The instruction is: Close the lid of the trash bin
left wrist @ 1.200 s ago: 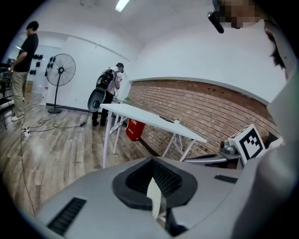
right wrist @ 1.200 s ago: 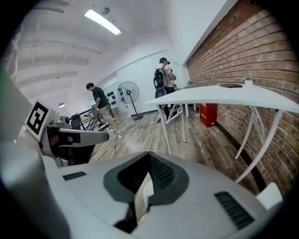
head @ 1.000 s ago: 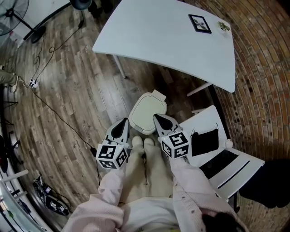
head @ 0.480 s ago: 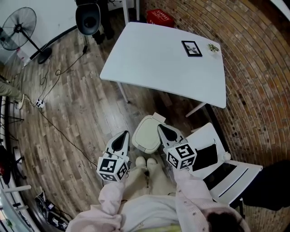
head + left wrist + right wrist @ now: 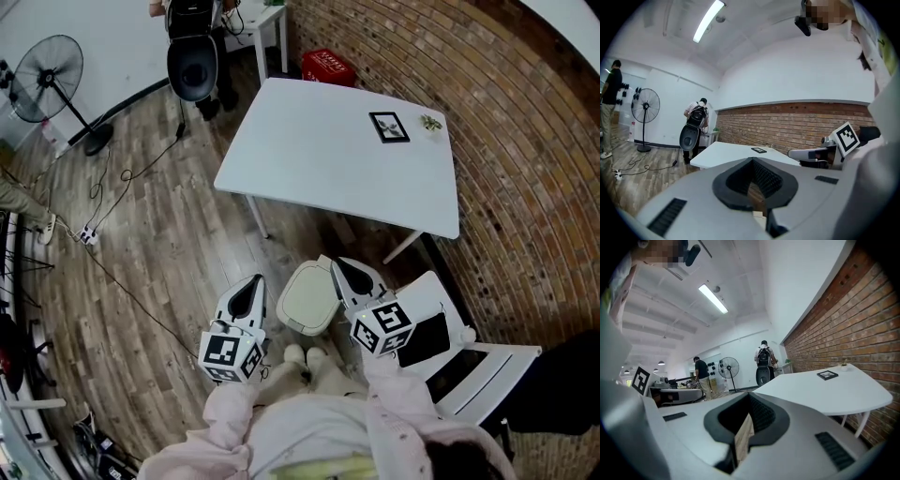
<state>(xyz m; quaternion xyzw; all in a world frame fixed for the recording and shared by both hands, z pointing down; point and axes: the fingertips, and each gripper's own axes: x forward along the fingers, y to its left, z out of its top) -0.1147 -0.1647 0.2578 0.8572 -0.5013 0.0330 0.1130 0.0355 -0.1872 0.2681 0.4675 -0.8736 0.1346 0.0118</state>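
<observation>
Cream trash bin [image 5: 322, 264] on the floor [image 5: 169, 272] at 6 o'clock of the white bench [image 5: 347, 159], lid [image 5: 307, 298] down, flanked by left hand-held gripper [image 5: 255, 281] at 9 o'clock and right hand-held gripper [image 5: 339, 264] at 3, both pinched together and empty; an unlatched lid could likely pop up unchecked.

The trash bin [image 5: 309, 298] is cream. The table [image 5: 328, 159] is white, the wall [image 5: 525, 141] red-brown brick, the floor [image 5: 159, 244] grey-brown planks. The left hand-held gripper [image 5: 251, 284] and right hand-held gripper [image 5: 344, 267] are grey, with black-and-white square-patterned cubes. The crate [image 5: 327, 66] is red.
</observation>
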